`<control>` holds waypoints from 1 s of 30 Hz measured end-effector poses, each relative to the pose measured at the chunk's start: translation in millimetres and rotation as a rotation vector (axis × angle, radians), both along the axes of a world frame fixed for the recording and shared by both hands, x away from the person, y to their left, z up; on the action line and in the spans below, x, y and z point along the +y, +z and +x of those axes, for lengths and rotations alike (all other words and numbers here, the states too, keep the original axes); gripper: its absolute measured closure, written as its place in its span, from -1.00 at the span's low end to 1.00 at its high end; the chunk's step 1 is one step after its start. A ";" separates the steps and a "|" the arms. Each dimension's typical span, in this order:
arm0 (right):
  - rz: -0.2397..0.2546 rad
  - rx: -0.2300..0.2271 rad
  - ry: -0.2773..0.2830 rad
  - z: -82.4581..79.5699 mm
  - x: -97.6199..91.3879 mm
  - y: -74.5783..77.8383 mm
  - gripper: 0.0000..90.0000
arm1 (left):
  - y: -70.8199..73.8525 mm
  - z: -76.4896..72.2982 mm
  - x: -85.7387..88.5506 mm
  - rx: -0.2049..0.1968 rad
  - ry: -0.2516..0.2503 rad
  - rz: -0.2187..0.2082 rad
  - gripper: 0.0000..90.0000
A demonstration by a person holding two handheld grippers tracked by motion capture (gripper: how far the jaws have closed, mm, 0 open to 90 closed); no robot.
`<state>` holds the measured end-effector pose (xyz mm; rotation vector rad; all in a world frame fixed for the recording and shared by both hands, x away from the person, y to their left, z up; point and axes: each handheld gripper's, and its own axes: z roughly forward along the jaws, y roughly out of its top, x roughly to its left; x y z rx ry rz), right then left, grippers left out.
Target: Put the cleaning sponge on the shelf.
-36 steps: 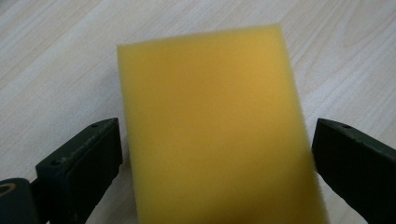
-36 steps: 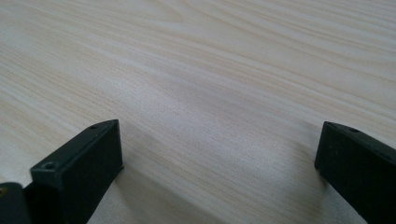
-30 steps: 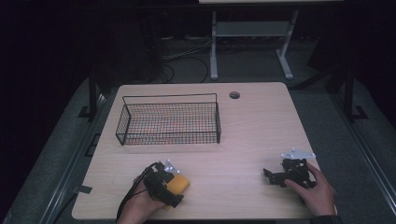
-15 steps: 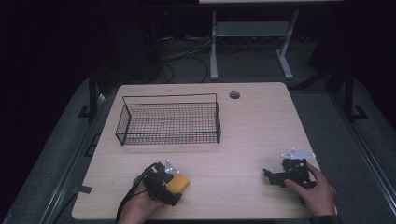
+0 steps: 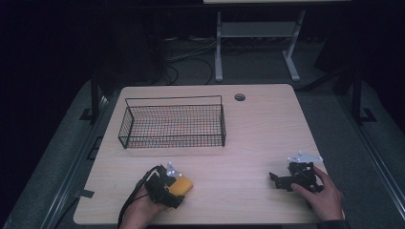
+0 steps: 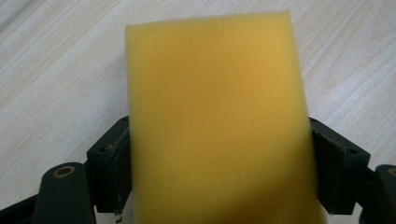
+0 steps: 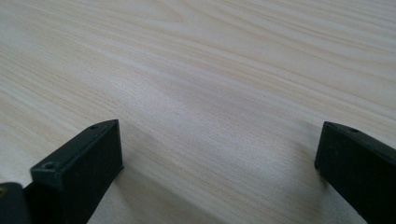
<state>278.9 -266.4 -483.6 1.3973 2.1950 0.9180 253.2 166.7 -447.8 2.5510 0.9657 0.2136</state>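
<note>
No brand, label or writing can be read on anything here; the yellow rectangular foam sponge [image 6: 217, 121] is plain on the face it shows, and the black jaws carry only small screw holes.

In the left gripper view the sponge stands between the two black jaws, one pressed against each of its long sides, its yellow face rising well past the jaw tips over the pale wood-grain table [image 6: 51, 70]. So the left gripper [image 5: 177, 187] pinches the sponge. From the high view it sits near the front edge of the table, left of centre, with the sponge's yellow end poking out to the right of the black body and a hand [image 5: 143, 212] behind it.

The right gripper [image 5: 277, 180] rests near the front right corner of the table, held by the other hand [image 5: 322, 195]. In the right gripper view its jaws stand wide apart with bare wood between them, gripping nothing.

A black wire mesh basket [image 5: 173, 123] sits further back on the left half of the table, well apart from both grippers. A small round hole [image 5: 239, 97] lies in the tabletop near the far edge
</note>
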 end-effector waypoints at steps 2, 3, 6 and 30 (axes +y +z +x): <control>0.000 0.000 0.000 0.0 0.0 0.0 -1.00 | 0.0 0.1 0.7 -0.001 -0.005 -0.002 -0.52; 0.000 0.000 0.000 0.0 0.0 0.0 -1.00 | 0.1 0.2 1.0 -0.001 -0.008 -0.002 -0.52; 0.000 0.000 0.000 0.0 0.0 0.0 -1.00 | -0.1 0.5 2.0 -0.001 -0.012 -0.010 -0.52; 0.000 0.000 0.000 0.0 0.0 0.0 -1.00 | 24.3 12.3 11.9 -0.009 -0.053 -0.073 -0.51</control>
